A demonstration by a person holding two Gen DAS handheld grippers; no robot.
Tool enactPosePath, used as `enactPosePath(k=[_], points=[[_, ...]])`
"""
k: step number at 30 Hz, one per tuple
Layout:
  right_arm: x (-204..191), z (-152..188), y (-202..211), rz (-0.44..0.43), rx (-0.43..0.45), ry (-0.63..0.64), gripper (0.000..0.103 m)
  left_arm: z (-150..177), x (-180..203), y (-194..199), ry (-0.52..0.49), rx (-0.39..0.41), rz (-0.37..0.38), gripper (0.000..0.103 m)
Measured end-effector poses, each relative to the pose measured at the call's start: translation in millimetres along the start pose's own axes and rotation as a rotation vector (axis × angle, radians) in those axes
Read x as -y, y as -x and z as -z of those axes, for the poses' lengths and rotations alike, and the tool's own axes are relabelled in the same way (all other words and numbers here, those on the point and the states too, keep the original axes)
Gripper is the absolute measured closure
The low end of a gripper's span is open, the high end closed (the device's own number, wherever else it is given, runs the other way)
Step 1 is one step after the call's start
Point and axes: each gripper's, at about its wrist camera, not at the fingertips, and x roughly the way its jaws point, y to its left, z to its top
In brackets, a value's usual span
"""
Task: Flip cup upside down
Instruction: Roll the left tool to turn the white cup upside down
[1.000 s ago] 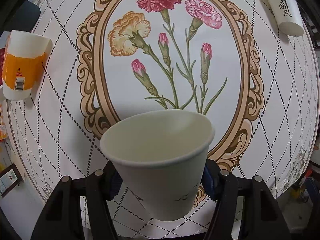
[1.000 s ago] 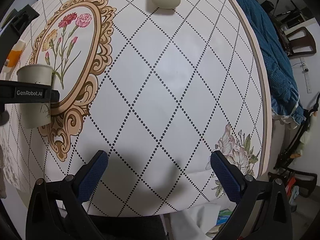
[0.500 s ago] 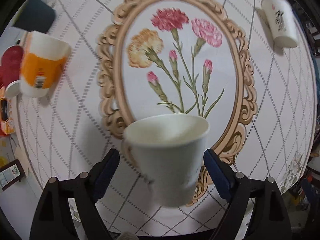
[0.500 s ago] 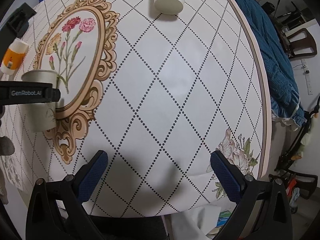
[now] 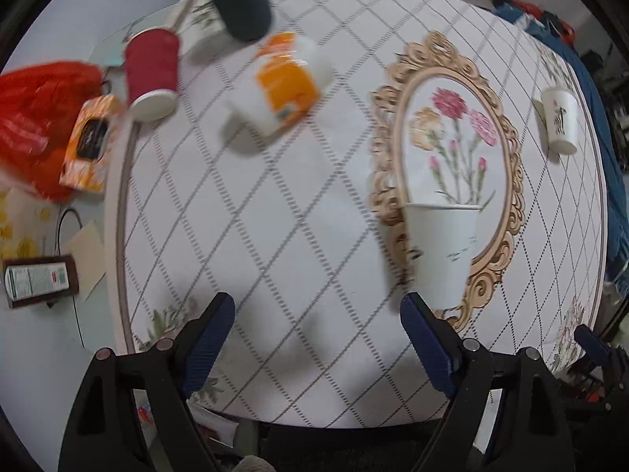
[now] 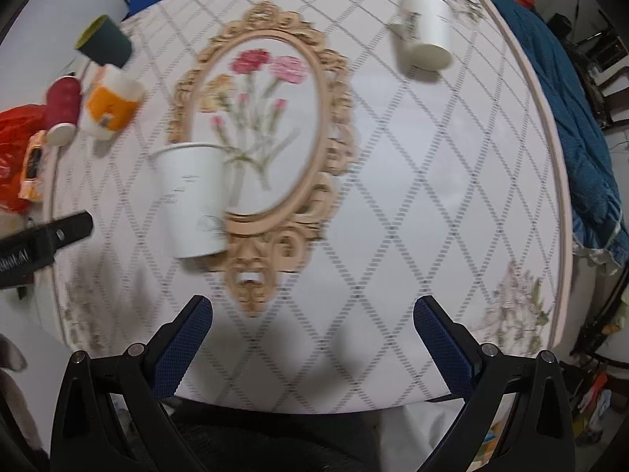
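Note:
A white paper cup (image 5: 442,253) stands upright, mouth up, on the lower left of the gold flower frame printed on the tablecloth. It also shows in the right wrist view (image 6: 192,200). My left gripper (image 5: 316,338) is open and empty, pulled back to the left of the cup. My right gripper (image 6: 312,340) is open and empty above the table's front edge, to the right of the cup.
Another white cup (image 5: 560,120) stands inverted at the far right, also in the right wrist view (image 6: 426,41). An orange-and-white cup (image 5: 281,82), a red cup (image 5: 151,72) and a dark cup (image 5: 241,0) stand at the back left. Red bag (image 5: 31,118) lies off the table's left edge.
My left gripper opened, let go of the white cup, and drew back and left. The cup now stands on the cloth. The right gripper's view shifted left toward the cup.

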Motion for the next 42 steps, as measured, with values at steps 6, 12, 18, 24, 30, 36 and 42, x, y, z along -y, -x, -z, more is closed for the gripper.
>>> enactPosePath(k=[6,12,18,24,30,36,42], points=[[-44.7,-1.2,25.4,-0.007,0.052,0.065,0.0,21.7,-33.5,0.3,0.028,0.026,0.015,0.017],[-85.2,-4.1,42.3,0.079,0.094,0.321,0.0,40.5,-55.5,-4.8,0.066,0.037,-0.008,0.005],[-145.1,33.9,33.6,0.503,0.269,1.279,0.0,52.1,-67.7,-39.1,0.159,-0.003,-0.026,0.005],[-113.5,88.7,-44.0,0.908,0.288,2.335,0.0,59.8,-71.1,-75.7,0.23,-0.07,-0.059,0.005],[-75.7,82.4,-77.7,0.993,0.291,2.886,0.0,66.0,-72.3,-89.5,0.287,-0.086,-0.048,0.005],[-58.9,72.7,-94.0,0.994,0.278,3.127,0.0,68.3,-72.0,-94.2,0.292,-0.088,-0.048,0.005],[-62.6,55.2,-100.3,0.969,0.259,3.207,0.0,62.4,-71.1,-95.7,0.293,-0.095,-0.045,0.005]])
